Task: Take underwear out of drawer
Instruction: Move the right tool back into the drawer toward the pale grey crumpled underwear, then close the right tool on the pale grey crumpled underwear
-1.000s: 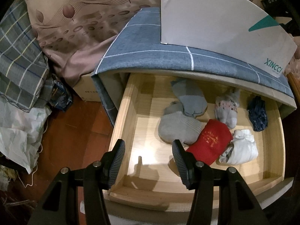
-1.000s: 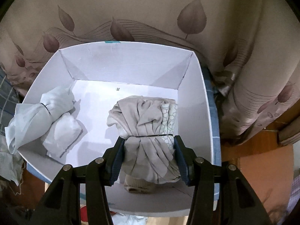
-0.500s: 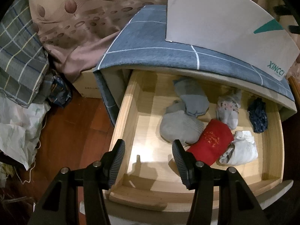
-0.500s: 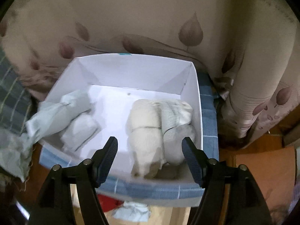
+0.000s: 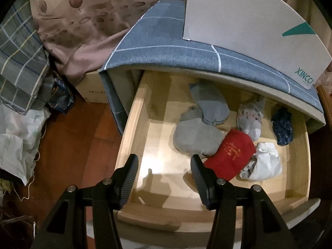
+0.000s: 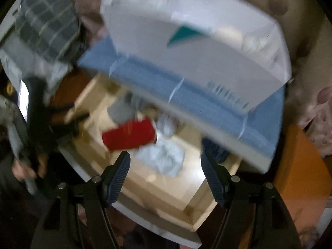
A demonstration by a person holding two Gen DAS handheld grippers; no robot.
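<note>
Rolled bundles of underwear and socks lie in an open wooden drawer [image 5: 145,112], clustered toward its 3 o'clock side in the left wrist view. A red bundle [image 5: 230,153] sits in the middle, touching a grey roll [image 5: 195,137] at its 10 o'clock and a white knotted bundle [image 5: 263,161] at its 3 o'clock. A small dark blue piece [image 5: 282,126] lies apart near the far right wall.

The left gripper [image 5: 164,172] hangs over bare drawer floor just beside the red bundle, fingers apart, holding nothing. The right gripper [image 6: 165,170], in a blurred view, points down at the white bundle [image 6: 164,157], fingers apart and empty; its jaws have just been opening. A white box [image 5: 249,25] stands on the blue cloth-covered top [image 5: 157,51] above the drawer.

These bundles look light, soft and squashy, unlikely to slip or break. Pinching across the thick middle of a roll seems the surest hold.
</note>
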